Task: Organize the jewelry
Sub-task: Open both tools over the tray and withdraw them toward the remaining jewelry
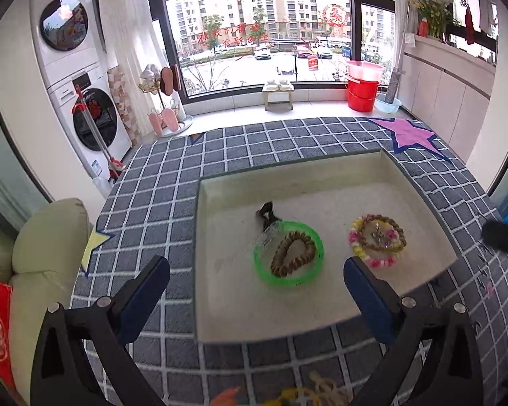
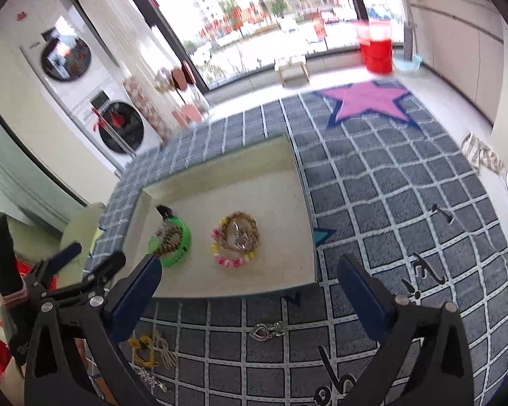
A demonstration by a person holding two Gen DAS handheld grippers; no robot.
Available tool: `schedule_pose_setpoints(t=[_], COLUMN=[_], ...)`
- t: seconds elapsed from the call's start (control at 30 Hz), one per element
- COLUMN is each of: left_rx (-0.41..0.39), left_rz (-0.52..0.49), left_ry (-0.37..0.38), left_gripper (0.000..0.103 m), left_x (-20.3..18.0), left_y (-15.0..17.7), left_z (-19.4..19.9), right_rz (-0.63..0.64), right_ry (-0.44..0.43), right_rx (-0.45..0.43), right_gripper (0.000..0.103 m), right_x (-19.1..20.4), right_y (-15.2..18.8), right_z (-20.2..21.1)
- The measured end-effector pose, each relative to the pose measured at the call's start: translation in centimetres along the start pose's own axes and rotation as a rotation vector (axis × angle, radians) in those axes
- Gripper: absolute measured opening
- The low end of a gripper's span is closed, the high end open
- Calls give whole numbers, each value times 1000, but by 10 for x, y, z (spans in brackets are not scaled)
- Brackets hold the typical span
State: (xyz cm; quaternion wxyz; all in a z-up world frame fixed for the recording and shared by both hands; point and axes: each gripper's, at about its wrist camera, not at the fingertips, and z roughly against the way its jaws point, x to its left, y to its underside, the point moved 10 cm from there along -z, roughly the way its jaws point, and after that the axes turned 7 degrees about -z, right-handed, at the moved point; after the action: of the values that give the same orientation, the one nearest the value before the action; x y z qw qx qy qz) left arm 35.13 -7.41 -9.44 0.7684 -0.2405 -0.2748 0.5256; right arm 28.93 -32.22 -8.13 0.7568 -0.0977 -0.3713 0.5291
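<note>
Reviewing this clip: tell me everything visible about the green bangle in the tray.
The green bangle is a bright, translucent-looking plastic ring, unbroken and lying flat on the floor of the beige tray, in its left half. A coiled brown bead bracelet sits inside it, overlapping its rim in the right wrist view. A black-tipped clear hair clip lies against its far-left edge. The flower-bead bracelet lies apart to its right. Neither gripper touches it.

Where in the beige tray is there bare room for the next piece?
The beige felt tray is bare along its far wall and its near strip by the front rim. The middle is crowded: the green plastic bangle rings a brown bead bracelet, with the pink-and-yellow flower bracelet on its right.
</note>
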Motion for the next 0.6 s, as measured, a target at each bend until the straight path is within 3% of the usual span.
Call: schedule_pose_setpoints(t=[0.17,0.43,0.6], left_rx=[5,23,92], left_rz=[14,44,48], left_ry=[33,-55,-29], left_gripper=[103,103,103], left_x=[8,40,45], left_y=[23,75,115], left_z=[24,56,51], right_rz=[-16,-3,32], right_ry=[-44,-65,-36], right_rx=[-34,68,112], right_gripper=[103,103,103], right_x=[9,16,17], right_y=[5,41,70], right_z=[23,43,46])
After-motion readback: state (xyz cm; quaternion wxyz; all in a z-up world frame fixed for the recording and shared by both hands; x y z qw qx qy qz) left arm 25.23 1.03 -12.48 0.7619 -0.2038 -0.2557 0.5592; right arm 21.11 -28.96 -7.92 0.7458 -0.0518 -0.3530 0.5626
